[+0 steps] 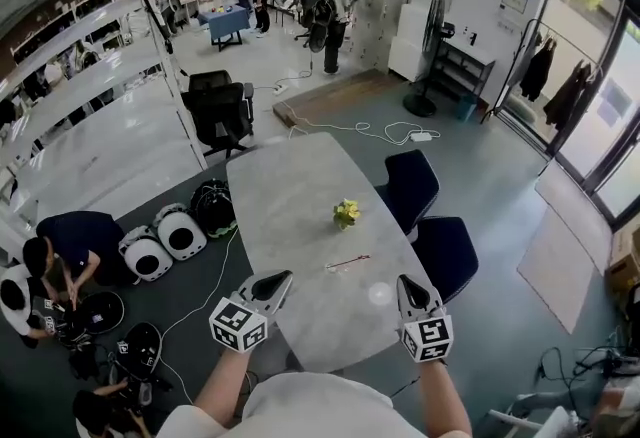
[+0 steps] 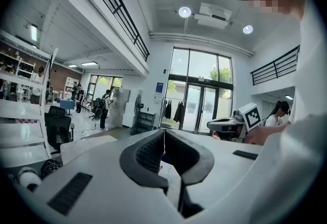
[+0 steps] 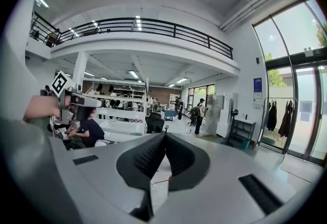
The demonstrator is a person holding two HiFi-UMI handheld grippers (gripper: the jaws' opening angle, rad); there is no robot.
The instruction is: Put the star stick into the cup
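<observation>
A thin reddish stick lies flat on the grey table, near its middle. A clear cup stands just right of it, close to the near edge. My left gripper hovers over the near-left edge, left of the stick, with its jaws together and nothing between them. My right gripper hangs beside the cup's right side, also shut and empty. Below its closed jaws, a sliver of the stick shows on the tabletop. Neither gripper touches the stick or the cup.
A small yellow-green plant sits on the table beyond the stick. Two dark blue chairs stand at the table's right side. A black office chair is at the far left. People crouch on the floor at left among round white devices.
</observation>
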